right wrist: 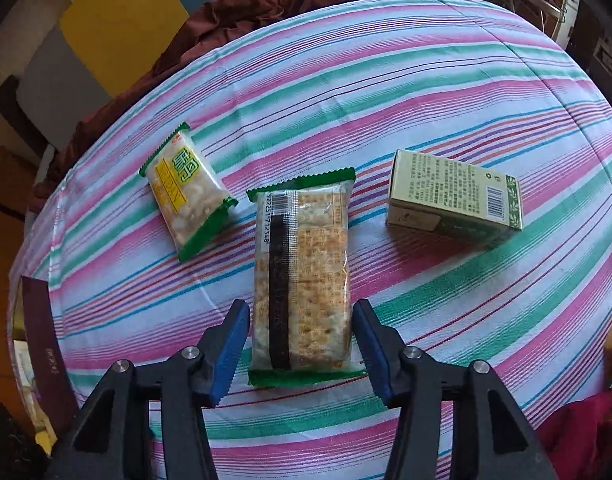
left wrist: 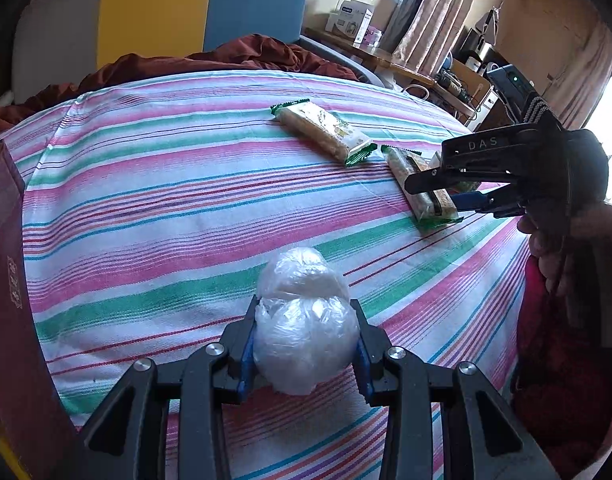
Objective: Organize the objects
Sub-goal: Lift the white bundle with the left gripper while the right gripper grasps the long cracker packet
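Observation:
My left gripper point(left wrist: 304, 344) is shut on a white bundle wrapped in clear plastic point(left wrist: 306, 328), low over the striped cloth point(left wrist: 166, 200). My right gripper point(right wrist: 302, 344) is open, its blue pads either side of a green-edged cracker packet point(right wrist: 302, 280) lying barcode side up; a small gap shows on each side. In the left wrist view the right gripper point(left wrist: 437, 188) straddles that packet point(left wrist: 421, 188). A second snack packet point(right wrist: 186, 192) lies to the left; it also shows in the left wrist view point(left wrist: 325, 132). A green carton point(right wrist: 453, 200) lies to the right.
A dark maroon box point(left wrist: 10, 300) stands at the cloth's left edge, also visible in the right wrist view point(right wrist: 46, 352). A rumpled brown-red blanket point(left wrist: 226, 60) lies beyond the far edge. Red fabric point(left wrist: 557, 380) is at the right. Cluttered shelves point(left wrist: 457, 80) stand behind.

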Demonstrator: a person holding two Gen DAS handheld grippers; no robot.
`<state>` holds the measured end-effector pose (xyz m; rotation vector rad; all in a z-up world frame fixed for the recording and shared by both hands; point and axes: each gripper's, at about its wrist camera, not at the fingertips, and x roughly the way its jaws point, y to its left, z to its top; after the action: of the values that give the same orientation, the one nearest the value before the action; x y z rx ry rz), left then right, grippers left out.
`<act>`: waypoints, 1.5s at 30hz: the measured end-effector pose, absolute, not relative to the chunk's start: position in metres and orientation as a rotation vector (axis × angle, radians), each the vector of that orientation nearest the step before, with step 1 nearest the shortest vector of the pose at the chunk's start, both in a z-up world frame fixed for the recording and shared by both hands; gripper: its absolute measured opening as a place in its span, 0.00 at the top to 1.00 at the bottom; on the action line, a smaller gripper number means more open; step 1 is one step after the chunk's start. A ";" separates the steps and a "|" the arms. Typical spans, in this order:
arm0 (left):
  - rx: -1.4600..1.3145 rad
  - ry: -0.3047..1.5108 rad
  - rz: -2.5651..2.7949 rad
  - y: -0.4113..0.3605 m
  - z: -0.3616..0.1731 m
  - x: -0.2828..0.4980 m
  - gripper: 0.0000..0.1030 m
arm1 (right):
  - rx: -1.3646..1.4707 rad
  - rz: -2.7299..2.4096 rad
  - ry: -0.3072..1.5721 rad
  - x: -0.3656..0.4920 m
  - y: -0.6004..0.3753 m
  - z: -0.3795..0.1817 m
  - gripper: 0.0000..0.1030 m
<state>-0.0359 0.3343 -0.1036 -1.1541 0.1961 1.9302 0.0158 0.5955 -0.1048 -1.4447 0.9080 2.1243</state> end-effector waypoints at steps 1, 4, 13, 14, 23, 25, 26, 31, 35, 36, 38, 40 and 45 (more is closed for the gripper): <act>-1.156 0.189 1.930 0.333 -0.104 -0.036 0.62 | -1.440 2.123 0.918 0.016 0.597 -0.105 0.46; -1.163 0.163 1.929 0.331 -0.104 -0.036 0.61 | -1.449 2.128 0.881 0.015 0.595 -0.105 0.45; -1.200 0.247 1.912 0.346 -0.094 -0.030 0.20 | -1.515 2.153 0.726 0.007 0.585 -0.106 0.34; -1.200 0.268 1.935 0.348 -0.092 -0.030 0.20 | -1.516 2.153 0.726 0.007 0.585 -0.105 0.34; -1.100 0.426 1.987 0.362 -0.079 -0.039 0.23 | -1.478 2.143 0.827 0.015 0.589 -0.101 0.34; -1.114 0.479 1.983 0.368 -0.088 -0.043 0.43 | -1.464 2.137 0.850 0.018 0.593 -0.100 0.34; -1.135 0.501 1.979 0.371 -0.094 -0.046 0.51 | -1.462 2.135 0.851 0.020 0.593 -0.100 0.34; -1.133 0.460 1.999 0.369 -0.101 -0.048 0.59 | -1.479 2.126 0.826 0.008 0.595 -0.098 0.34; -1.119 0.413 2.018 0.364 -0.103 -0.047 0.59 | -1.494 2.119 0.798 0.008 0.594 -0.098 0.34; -1.110 0.413 2.024 0.363 -0.104 -0.046 0.59 | -1.505 2.118 0.768 0.006 0.592 -0.098 0.35; -1.089 0.421 2.032 0.363 -0.104 -0.043 0.59 | -1.524 2.106 0.698 0.005 0.587 -0.098 0.38; -1.068 0.433 2.037 0.362 -0.104 -0.041 0.59 | -1.534 2.095 0.623 0.004 0.583 -0.099 0.46; -1.027 0.447 2.050 0.363 -0.107 -0.037 0.60 | -1.531 2.099 0.531 0.004 0.579 -0.097 0.54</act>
<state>-0.0374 0.3629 -0.1067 -1.0266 0.4468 2.0500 0.0037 0.5786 -0.0966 -1.5309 0.5313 2.0994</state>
